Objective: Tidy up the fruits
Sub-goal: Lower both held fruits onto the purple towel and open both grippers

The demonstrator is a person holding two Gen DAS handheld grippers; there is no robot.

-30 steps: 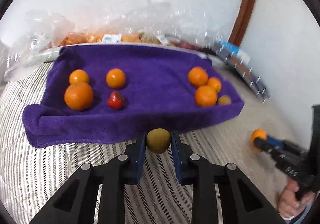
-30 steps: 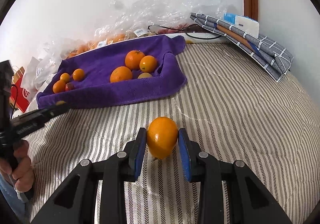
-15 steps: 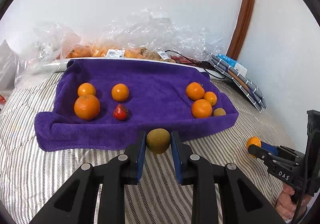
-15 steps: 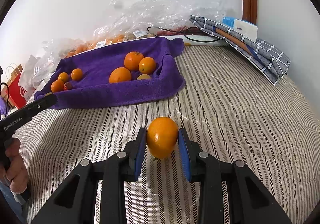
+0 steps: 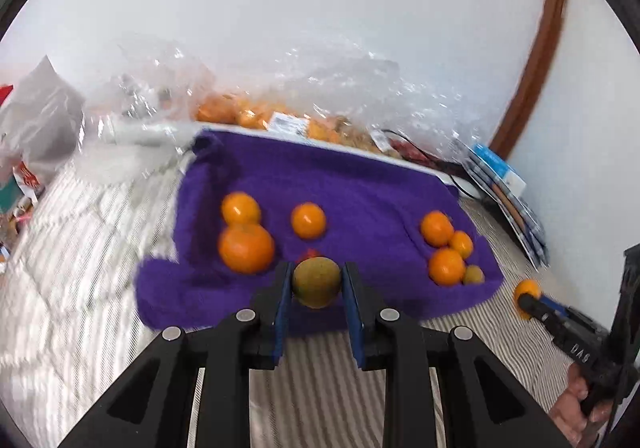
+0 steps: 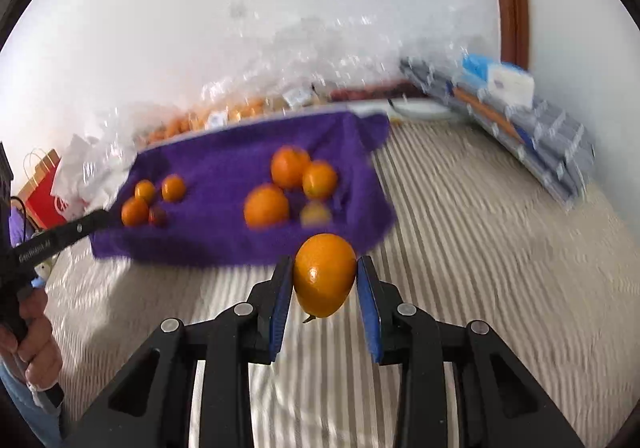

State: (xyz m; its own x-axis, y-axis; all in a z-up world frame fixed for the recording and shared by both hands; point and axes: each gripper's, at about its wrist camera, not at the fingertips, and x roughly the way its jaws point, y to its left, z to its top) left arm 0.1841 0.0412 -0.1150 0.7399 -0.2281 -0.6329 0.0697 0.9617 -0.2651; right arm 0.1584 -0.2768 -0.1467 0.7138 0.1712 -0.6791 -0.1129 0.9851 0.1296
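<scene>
Two grippers are raised over the striped bedcover [image 6: 460, 248], each aimed toward the purple towel [image 5: 360, 192] ahead of its jaws. The left gripper [image 5: 316, 282] has its blue pads closed on a green-brown fruit [image 5: 317, 282], pinched at its sides and carried clear of the cover; beyond the jaws and to their left lie three oranges, the biggest orange [image 5: 246, 248] nearest, with something red just showing behind the held fruit. Ahead to the right of these jaws sits a cluster of oranges [image 5: 446, 248] with a small greenish fruit [image 5: 474, 274] at its edge. The right gripper [image 6: 325, 280] holds an orange fruit [image 6: 324, 274] between its pads, stem end down, the left pad touching it; whether the right pad touches cannot be told through the blur. In the left wrist view this gripper points in from the far right, a hand [image 5: 580, 404] wrapped round its handle. In the right wrist view, the other hand [image 6: 34, 344] grips the left tool low on the left.
</scene>
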